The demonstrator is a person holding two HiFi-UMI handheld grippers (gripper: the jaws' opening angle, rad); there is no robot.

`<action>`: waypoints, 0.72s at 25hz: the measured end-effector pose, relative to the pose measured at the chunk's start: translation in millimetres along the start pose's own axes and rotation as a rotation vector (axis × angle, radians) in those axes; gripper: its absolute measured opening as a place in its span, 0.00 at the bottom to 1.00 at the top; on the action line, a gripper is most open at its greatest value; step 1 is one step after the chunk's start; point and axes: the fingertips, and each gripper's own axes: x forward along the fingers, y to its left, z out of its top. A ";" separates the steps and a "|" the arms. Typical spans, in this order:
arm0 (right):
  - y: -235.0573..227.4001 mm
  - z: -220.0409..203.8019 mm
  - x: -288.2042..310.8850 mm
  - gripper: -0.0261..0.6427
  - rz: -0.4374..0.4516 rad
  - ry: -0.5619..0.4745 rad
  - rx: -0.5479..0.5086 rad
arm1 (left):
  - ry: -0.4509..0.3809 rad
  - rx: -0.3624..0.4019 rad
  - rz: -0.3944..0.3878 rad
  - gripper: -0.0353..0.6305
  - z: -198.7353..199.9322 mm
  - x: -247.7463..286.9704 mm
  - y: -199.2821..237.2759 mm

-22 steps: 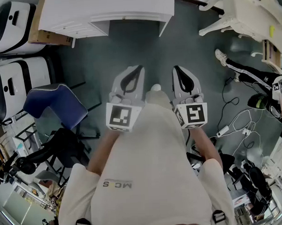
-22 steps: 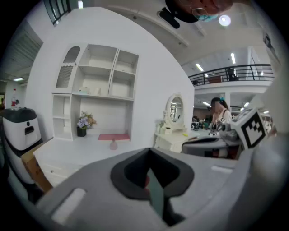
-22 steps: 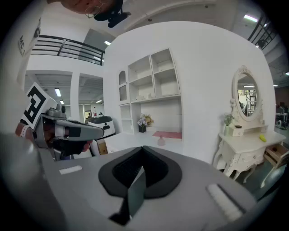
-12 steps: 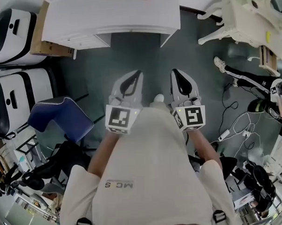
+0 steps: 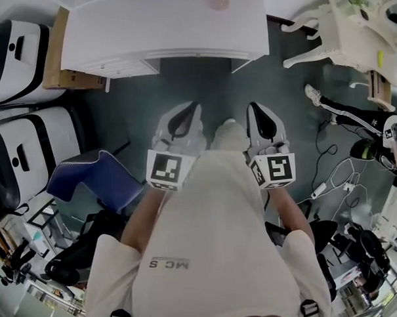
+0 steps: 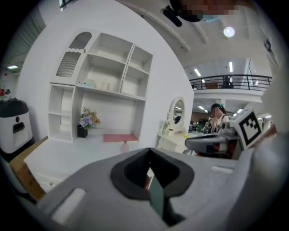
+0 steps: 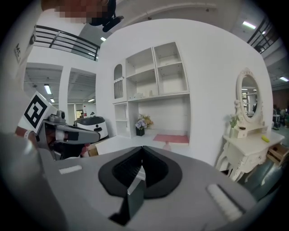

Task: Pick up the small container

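The small container (image 5: 219, 0) is a pale pink jar on the far part of the white desk (image 5: 160, 31), by a pink mat. In the left gripper view the container (image 6: 124, 146) stands well ahead of the jaws, and the right gripper view shows the container (image 7: 167, 145) just as distant. My left gripper (image 5: 193, 107) and right gripper (image 5: 253, 107) hover side by side over the floor, short of the desk's front edge. Both have their jaws closed together with nothing between them.
A shelf unit with a flower pot (image 6: 82, 128) backs the desk. A white vanity with a mirror (image 7: 247, 131) stands to the right. On the left are a blue chair (image 5: 94, 182), white machines (image 5: 12, 38) and a cardboard box (image 5: 60, 74). Cables (image 5: 330, 175) and a person's leg (image 5: 350, 105) lie on the right.
The desk has slid further into the head view and the pink container has come into sight at its top edge. Both grippers stay shut, side by side.
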 end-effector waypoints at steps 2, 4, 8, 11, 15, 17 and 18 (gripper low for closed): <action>-3.7 -1.4 12.0 0.03 -0.010 0.021 0.017 | 0.007 -0.019 -0.012 0.05 0.0 7.0 6.3; -7.4 1.3 23.3 0.03 -0.012 0.029 0.025 | 0.024 -0.029 -0.025 0.05 -0.4 15.6 11.8; -24.5 4.6 49.0 0.03 0.003 0.034 0.018 | 0.034 -0.036 -0.018 0.05 2.2 45.1 24.1; -46.3 8.0 73.4 0.03 0.023 0.030 0.015 | 0.035 -0.038 -0.004 0.05 9.1 75.0 32.6; -78.7 24.5 115.8 0.03 0.052 0.014 -0.020 | 0.050 -0.030 0.016 0.05 24.4 118.5 45.9; -101.1 35.3 137.8 0.03 0.070 0.004 -0.031 | 0.063 -0.026 0.027 0.05 32.8 147.1 51.1; -113.6 40.8 148.2 0.03 0.081 -0.001 -0.034 | 0.069 -0.024 0.032 0.05 37.8 162.9 53.0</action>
